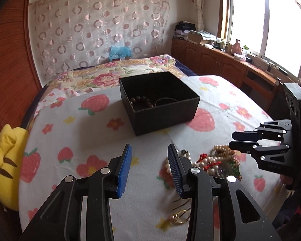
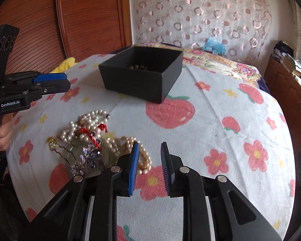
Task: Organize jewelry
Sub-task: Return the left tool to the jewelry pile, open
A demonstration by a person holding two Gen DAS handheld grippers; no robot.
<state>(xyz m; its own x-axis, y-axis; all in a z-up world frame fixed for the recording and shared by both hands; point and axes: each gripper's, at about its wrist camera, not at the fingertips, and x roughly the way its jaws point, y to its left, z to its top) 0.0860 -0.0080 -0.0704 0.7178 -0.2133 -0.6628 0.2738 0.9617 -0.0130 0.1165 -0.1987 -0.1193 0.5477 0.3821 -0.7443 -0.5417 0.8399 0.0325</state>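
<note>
A home bedroom: a fruit-print bedsheet (image 1: 102, 140) underfoot, wooden headboard (image 1: 12, 76) at nine o'clock, cluttered window cabinets (image 1: 216, 60) at two o'clock.

Black open-topped box (image 1: 159, 102), upright on the bed ahead of both hand-held grippers, containing a dark brown bead bracelet (image 1: 141, 100) and a thin ring-shaped bangle (image 1: 166, 100). Tangled heap of pearl strands (image 2: 110, 140) with red cord (image 2: 94, 134) and a silvery piece (image 2: 90, 156), just left of the right hand-held gripper (image 2: 149, 170). Gold pearl-tipped hairpin (image 1: 180, 215) lies under the left hand-held gripper's (image 1: 149, 170) right finger.
</note>
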